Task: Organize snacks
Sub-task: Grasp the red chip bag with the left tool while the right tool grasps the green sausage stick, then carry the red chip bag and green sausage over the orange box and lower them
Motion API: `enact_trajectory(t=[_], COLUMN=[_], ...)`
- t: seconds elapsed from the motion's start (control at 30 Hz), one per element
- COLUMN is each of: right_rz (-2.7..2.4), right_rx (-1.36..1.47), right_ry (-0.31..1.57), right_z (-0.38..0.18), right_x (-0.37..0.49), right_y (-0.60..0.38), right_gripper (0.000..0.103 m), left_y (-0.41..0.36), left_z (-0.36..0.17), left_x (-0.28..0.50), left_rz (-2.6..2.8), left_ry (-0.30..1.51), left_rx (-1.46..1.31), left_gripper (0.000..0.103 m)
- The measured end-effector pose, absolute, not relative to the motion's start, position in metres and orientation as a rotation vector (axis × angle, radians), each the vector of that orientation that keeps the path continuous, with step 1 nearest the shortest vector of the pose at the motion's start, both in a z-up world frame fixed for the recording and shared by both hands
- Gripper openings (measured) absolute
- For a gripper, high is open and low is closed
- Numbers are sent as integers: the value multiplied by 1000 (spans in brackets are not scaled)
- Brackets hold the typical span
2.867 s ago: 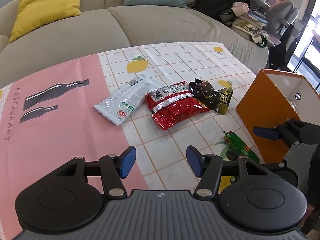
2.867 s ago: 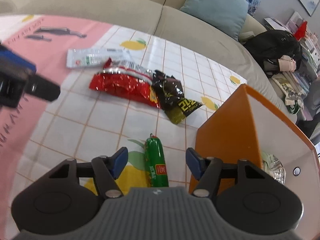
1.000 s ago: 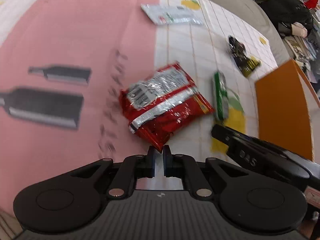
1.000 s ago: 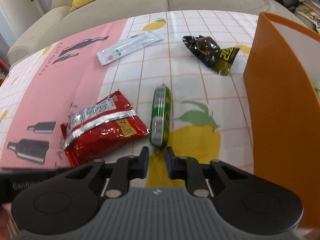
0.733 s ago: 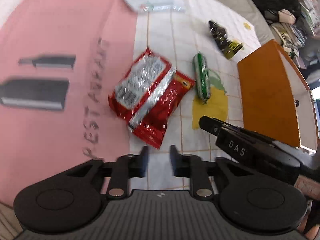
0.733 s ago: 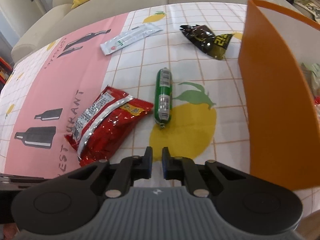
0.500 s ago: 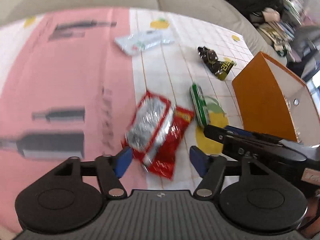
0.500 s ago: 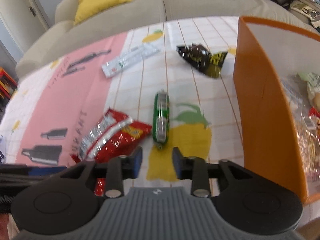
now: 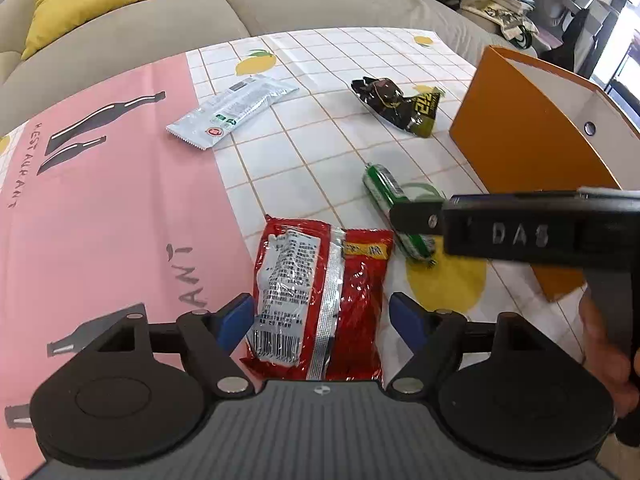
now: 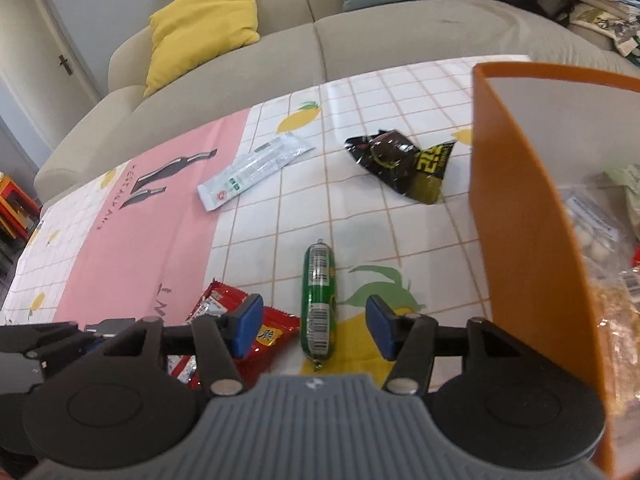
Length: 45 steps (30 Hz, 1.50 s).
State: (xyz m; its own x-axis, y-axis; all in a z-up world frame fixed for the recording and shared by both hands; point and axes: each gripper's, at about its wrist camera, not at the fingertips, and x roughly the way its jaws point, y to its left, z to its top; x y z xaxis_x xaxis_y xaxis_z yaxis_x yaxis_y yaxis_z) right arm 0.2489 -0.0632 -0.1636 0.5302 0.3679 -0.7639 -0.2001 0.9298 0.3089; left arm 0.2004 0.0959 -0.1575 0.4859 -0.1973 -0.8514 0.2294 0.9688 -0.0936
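A: Status? Left gripper has fingers spread wide, straddling the near end of the red packet, nothing pinched. Right gripper is also spread, framing the near end of the green sausage.

B: Rest of the snacks?

A: White sachet and dark wrapper lie far out on the tablecloth. Orange box stands right and already holds bags.

B: Risks?

A: Both tools sit close together, so I'd expect a clash on lift. The foil looks slick, and an edge pinch may slip. The sausage is round and could roll out of the pads. The box wall is high, so a low carry could knock it.
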Motion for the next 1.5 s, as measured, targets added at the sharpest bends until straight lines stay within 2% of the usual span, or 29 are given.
enact_trajectory(t=[0.23, 0.3, 0.63, 0.73, 0.87, 1.2, 1.5], right_rz=[350, 345, 342, 336, 319, 316, 317], right_rx=[95, 82, 21, 2, -14, -8, 17], right_ry=[940, 949, 936, 924, 921, 924, 871], right_z=[-174, -179, -188, -189, -189, -184, -154], right_x=[260, 264, 264, 264, 264, 259, 241], right_y=[-49, -48, -44, -43, -46, -49, -57], right_gripper=[55, 50, 41, 36, 22, 21, 21], left_y=[95, 96, 87, 85, 83, 88, 104], left_z=[-169, -171, -176, -176, -176, -173, -153], left_x=[212, 214, 217, 217, 216, 213, 201], left_rz=[-266, -264, -230, -208, -196, -147, -108], left_ry=[1054, 1057, 1028, 1029, 1026, 1040, 1019], left_rx=[52, 41, 41, 37, 31, -14, -155], left_gripper=[92, 93, 93, 93, 88, 85, 85])
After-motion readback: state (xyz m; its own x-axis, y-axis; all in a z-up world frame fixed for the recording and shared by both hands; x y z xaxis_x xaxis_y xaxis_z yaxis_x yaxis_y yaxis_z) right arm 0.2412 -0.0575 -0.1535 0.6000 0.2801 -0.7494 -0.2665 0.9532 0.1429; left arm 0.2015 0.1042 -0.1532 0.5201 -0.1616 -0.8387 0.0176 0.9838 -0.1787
